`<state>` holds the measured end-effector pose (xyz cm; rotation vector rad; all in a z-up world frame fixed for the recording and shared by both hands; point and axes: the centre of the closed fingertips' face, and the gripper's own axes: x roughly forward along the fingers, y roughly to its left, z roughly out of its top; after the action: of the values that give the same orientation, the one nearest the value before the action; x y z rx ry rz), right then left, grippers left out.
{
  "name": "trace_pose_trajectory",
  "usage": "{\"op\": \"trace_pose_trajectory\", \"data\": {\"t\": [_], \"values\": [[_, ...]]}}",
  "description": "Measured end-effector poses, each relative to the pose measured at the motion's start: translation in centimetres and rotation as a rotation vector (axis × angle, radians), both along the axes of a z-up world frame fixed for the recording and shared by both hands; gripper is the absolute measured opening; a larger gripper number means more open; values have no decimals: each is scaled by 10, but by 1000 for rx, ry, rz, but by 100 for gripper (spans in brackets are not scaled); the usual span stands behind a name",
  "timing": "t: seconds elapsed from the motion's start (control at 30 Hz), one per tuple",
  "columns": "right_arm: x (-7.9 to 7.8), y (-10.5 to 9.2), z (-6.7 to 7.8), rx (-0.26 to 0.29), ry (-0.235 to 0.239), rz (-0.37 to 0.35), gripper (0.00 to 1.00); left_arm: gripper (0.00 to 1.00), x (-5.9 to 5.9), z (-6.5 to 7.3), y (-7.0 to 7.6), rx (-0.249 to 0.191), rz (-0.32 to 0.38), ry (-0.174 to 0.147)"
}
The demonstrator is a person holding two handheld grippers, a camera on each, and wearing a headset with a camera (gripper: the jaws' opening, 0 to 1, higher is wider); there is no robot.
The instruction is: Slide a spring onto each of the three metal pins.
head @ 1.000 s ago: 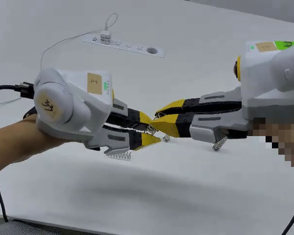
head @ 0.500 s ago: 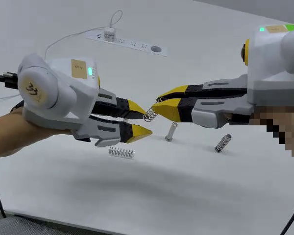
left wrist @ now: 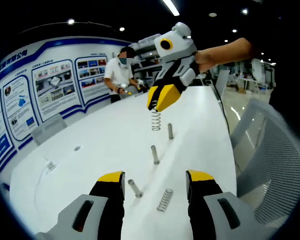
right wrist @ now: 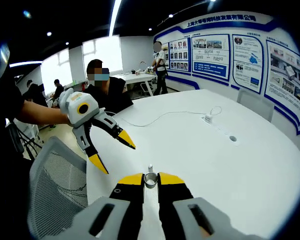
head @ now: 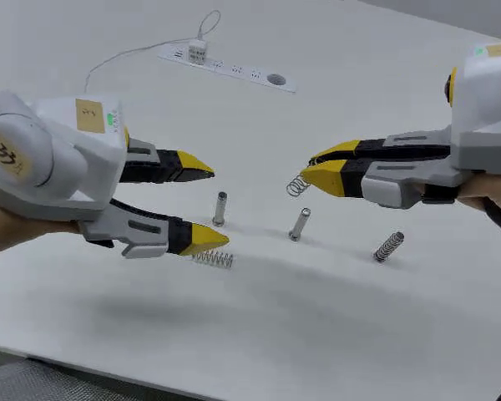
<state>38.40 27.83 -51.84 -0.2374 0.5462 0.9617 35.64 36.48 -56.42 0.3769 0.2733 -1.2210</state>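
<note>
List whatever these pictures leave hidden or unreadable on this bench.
- Right gripper view: held spring seen end-on in the right tool; its end hides its length.
- Left gripper view: far upright piece too small to tell pin from spring.
- Head view: right tool's rear cut off by the right edge.
- Gripper views: wall posters too small to read.

One coiled wire spring hangs pinched at one end in the closed tips of the right tongs, clear of the white desk. A second spring lies flat toward the desk's near edge, just beside a bare upright pin. The other pin stands bare nearby, and a third spring rests near it at an angle.
</note>
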Motion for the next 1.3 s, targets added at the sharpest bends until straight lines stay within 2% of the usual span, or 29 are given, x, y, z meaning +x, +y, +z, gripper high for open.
{"op": "trace_pose_trajectory", "data": {"t": [0.13, 0.3, 0.43, 0.6, 0.67, 0.77, 0.9, 1.07, 1.3], "values": [[8, -11, -10, -26, 11, -36, 10, 57, 9, -1, 13, 7, 58, -6], [16, -20, -19, -41, 19, -88, 10, 68, 18, 5, 21, -21, 113, -3], [19, -27, -29, -78, 21, -98, 10, 77, 20, 1, 27, -14, 134, 7], [20, -29, -38, -90, 36, -112, 10, 87, 19, -6, 28, -10, 151, 22], [21, -29, -41, -99, 42, -117, 11, 90, 18, -8, 27, -9, 163, 18], [20, -29, -45, -111, 50, -116, 11, 92, 16, -11, 25, -19, 175, 24], [20, -29, -49, -127, 51, -110, 11, 92, 13, -19, 27, 2, 183, 33], [20, -26, -54, -136, 63, -101, 11, 92, 12, -20, 31, -9, 201, 46], [22, -22, -61, -170, 61, -91, 11, 91, 6, -24, 33, 3, 202, 55]]}}
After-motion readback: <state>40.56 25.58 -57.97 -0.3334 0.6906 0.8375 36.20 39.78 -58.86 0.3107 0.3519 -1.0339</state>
